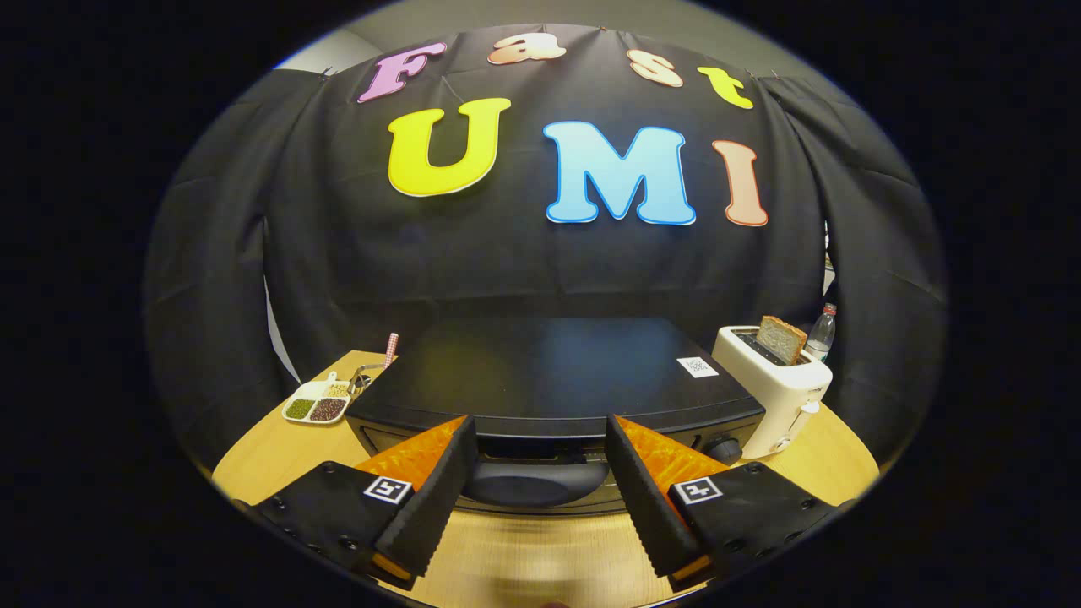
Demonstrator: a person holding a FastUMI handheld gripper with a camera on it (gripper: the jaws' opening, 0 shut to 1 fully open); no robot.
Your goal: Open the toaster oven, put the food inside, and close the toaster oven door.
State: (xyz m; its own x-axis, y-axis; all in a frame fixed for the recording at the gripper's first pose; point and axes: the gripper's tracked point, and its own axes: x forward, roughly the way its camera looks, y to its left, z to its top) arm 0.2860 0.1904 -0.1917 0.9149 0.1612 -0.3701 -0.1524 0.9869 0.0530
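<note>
A: Gripper (540, 460) spread wide, fingers (439, 498) apart and pinching nothing, poised just in front of the toaster oven (549, 371).

B: And the toaster oven itself?

A: Black, squarely ahead on the wooden table (270, 456), door shut. Door handle (536, 481) low on the front, right in the gap between the two fingers. Fingertips level with the upper front edge, whether touching or just short of it, cannot tell.

B: Any knob visible?

A: One round knob (720, 447) on the front, just beyond the right finger. White sticker (697, 366) on the top panel, near the right rear.

B: Food anywhere?

A: Slice of bread (781, 338) standing upright in the slot of a white toaster (777, 393), just right of the oven. Clear bottle (821, 333) behind that toaster, against the black cloth.

B: Left side?

A: Small white divided dish (317, 404) on the table beside the oven's left corner, compartments filled with green, dark and pale grains. Metal utensil with a checked handle (376, 365) just behind, touching or nearly touching the dish.
</note>
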